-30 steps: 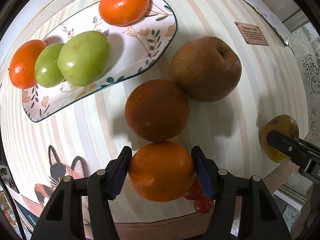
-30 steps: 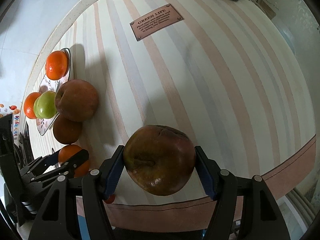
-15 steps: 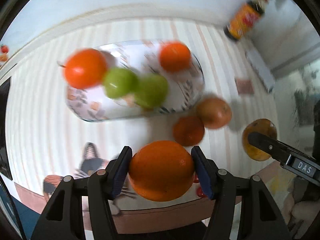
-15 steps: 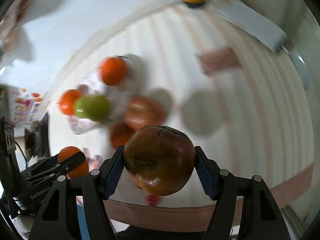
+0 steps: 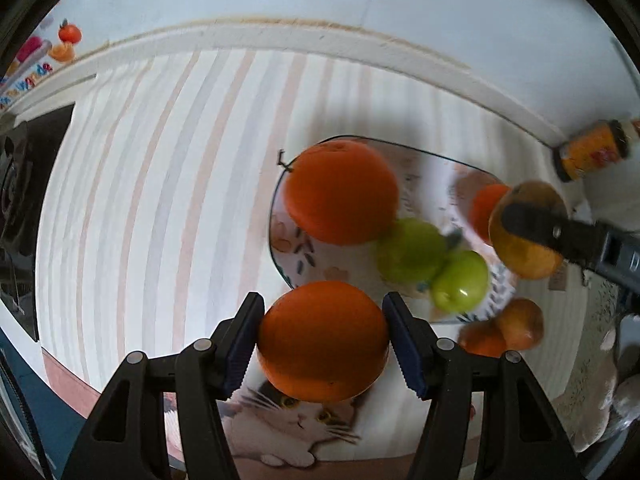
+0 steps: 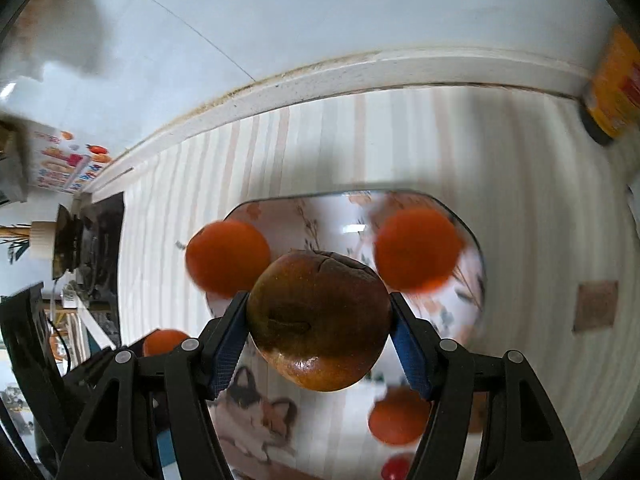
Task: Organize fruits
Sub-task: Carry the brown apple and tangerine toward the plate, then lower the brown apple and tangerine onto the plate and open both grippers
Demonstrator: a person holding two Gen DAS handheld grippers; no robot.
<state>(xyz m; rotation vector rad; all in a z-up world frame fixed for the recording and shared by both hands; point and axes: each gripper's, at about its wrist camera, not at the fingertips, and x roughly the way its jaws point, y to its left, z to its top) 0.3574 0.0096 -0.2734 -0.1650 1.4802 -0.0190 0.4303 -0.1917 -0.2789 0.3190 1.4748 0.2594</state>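
My left gripper (image 5: 323, 340) is shut on an orange (image 5: 323, 340), held above the table near the front edge of the floral plate (image 5: 292, 240). The plate holds an orange (image 5: 340, 192), two green apples (image 5: 412, 250) and another orange (image 5: 486, 208). My right gripper (image 6: 318, 326) is shut on a brownish apple (image 6: 318, 326) and hovers over the plate (image 6: 320, 216), between two oranges (image 6: 228, 256). In the left wrist view that apple (image 5: 528, 256) and a right gripper finger (image 5: 560, 232) show at the right.
On the striped cloth beside the plate lie an orange (image 5: 480, 338) and a reddish apple (image 5: 520, 322). A small red fruit (image 6: 396, 468) lies near the table's front edge. An orange-labelled bottle (image 5: 592, 152) lies at the back right by the wall. A black object (image 6: 88, 236) sits at the left.
Both grippers have lifted their fruit off the table and moved over toward the plate. The view has swung up to show the wall.
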